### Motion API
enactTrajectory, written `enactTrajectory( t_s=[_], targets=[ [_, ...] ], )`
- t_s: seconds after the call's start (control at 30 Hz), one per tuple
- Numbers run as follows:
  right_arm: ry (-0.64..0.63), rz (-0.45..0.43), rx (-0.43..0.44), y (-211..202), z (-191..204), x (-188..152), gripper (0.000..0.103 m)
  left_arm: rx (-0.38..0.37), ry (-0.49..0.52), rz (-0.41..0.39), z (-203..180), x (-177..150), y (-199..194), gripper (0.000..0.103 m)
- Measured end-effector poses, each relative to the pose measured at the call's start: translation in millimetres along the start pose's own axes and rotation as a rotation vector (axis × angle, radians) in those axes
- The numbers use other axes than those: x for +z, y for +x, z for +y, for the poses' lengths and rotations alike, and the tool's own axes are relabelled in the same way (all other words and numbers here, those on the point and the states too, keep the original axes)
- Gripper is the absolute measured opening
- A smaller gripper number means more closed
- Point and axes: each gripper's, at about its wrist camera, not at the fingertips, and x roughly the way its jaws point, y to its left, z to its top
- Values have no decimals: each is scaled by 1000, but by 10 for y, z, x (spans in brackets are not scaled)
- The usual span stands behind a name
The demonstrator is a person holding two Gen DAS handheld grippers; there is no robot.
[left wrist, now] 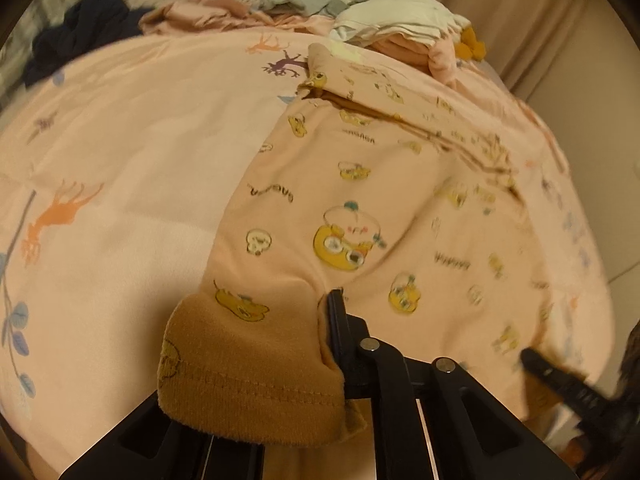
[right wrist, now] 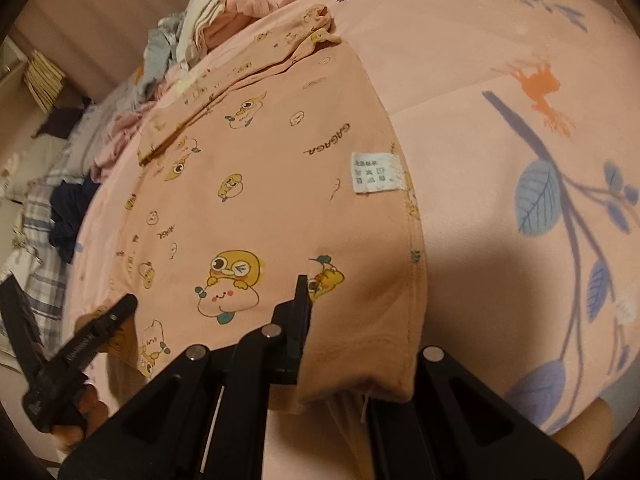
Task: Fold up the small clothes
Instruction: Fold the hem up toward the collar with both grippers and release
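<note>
A pink garment [left wrist: 360, 200] with yellow cartoon prints is spread on the pink bedsheet [left wrist: 120, 140] and fills the centre of both views. Its hem is clamped at the bottom of each frame by the left gripper [left wrist: 256, 364] and the right gripper [right wrist: 360, 344]. A pile of clothes [left wrist: 320, 4] is seen at the top.

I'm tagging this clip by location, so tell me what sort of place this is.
Most likely a bedroom: the garment lies on a printed bedsheet, a laundry pile sits at the far end, and curtains hang behind.

Two close wrist views; shared garment [left wrist: 360, 200]
</note>
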Motion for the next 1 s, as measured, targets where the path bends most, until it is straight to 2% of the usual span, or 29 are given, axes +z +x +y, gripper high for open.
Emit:
enactTrajectory(
  t_s=[0.07,0.2,0.3,0.37,0.53,0.63,0.8,0.87,1.0],
  targets=[
    [-33,-23,7,-64,86,70,4,-20,-15,-2,12,96,-40,8],
    [-12,-62,97,-227,105,279,4,-13,51,-102,-125,328,-261,8],
    [16,-103,153,-365,121,567,4,-48,45,-150,-200,592,-377,8],
    [12,-138,173,-433,160,840,4,-42,32,-174,-240,844,-368,8],
    [-62,-191,113,-400,386,1525,4,16,80,-210,-478,1511,-115,8],
    [-85,-166,80,-171,444,2013,4,45,68,-197,-513,1887,193,8],
    [-86,-82,1,614,478,2707,4,143,122,-149,-561,2265,906,8],
    [-97,-44,-40,894,486,2886,4,185,137,-97,-583,2405,1258,8],
    [-112,49,-123,1463,415,3077,4,204,126,-39,-452,2458,1701,8]
  ],
)
